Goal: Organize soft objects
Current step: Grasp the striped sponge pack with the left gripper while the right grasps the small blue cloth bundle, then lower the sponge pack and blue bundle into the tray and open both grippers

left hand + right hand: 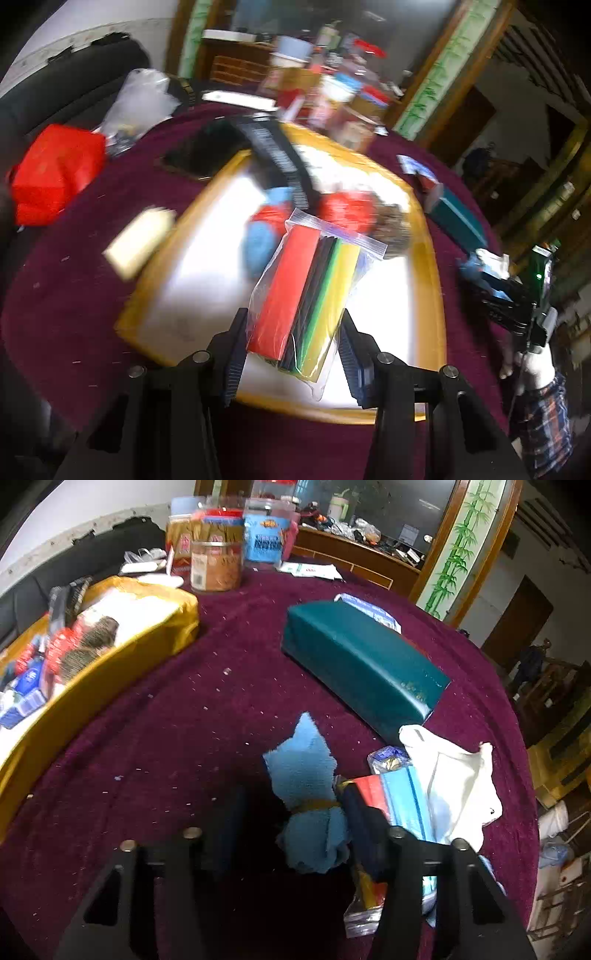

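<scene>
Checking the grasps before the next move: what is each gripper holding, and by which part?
Left gripper: zip bag of coloured foam sheets, by its bottom end. Right gripper: rolled blue towel, around its lower, banded part.

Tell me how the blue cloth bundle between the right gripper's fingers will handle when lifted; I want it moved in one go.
The blue cloth bundle looks fuzzy and soft, so it will probably squash and flop rather than stay stiff. A yellow band cinches its middle, so it should hold together. It likely weighs little and seems unlikely to slip.

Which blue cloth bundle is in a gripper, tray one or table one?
The table one: the blue cloth bundle tied with a yellow band sits between the right gripper fingers; the tray's blue bundle lies untouched.
</scene>
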